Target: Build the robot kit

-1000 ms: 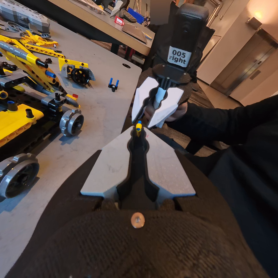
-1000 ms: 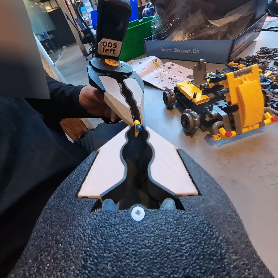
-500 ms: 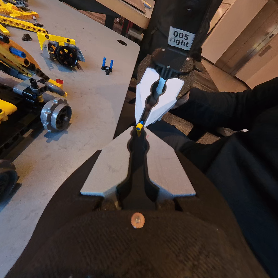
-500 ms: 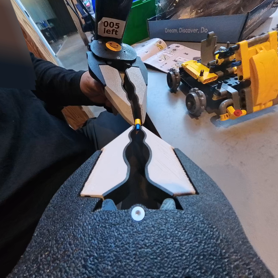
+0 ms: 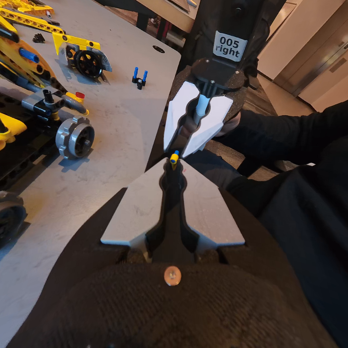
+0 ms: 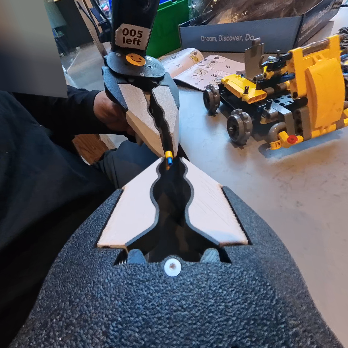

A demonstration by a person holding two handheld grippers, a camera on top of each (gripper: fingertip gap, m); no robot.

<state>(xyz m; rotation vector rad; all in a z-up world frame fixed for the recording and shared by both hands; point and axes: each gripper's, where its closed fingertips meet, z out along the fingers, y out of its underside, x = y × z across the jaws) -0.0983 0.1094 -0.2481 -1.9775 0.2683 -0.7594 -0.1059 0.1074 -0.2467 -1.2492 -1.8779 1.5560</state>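
Note:
My left gripper (image 5: 173,161) is shut on a small yellow bush (image 5: 173,157) with a blue pin (image 5: 176,152) sticking out of its far end. I hold it in the air just off the near edge of the grey table (image 5: 116,131). My right gripper (image 6: 171,159) faces it tip to tip with its jaws slightly apart. The blue pin (image 6: 169,161) lies in the gap between them, and the yellow bush (image 6: 169,154) shows at the tips of the left gripper (image 6: 169,151). In the left wrist view the right gripper (image 5: 174,153) stands open around the pin.
A yellow and black brick-built vehicle (image 6: 301,98) with grey wheels stands on the table. Behind it are an open instruction booklet (image 6: 203,69), a grey cardboard box (image 6: 244,35) and a green bin (image 6: 167,37). A wheel sub-assembly (image 5: 82,56) and a black connector with two blue pins (image 5: 139,79) lie nearby. My left and right fingertips are right by each other.
Half a second ago the right gripper's tips were closed on the blue pin; now they have opened and drawn back slightly. The left gripper still holds the yellow bush.

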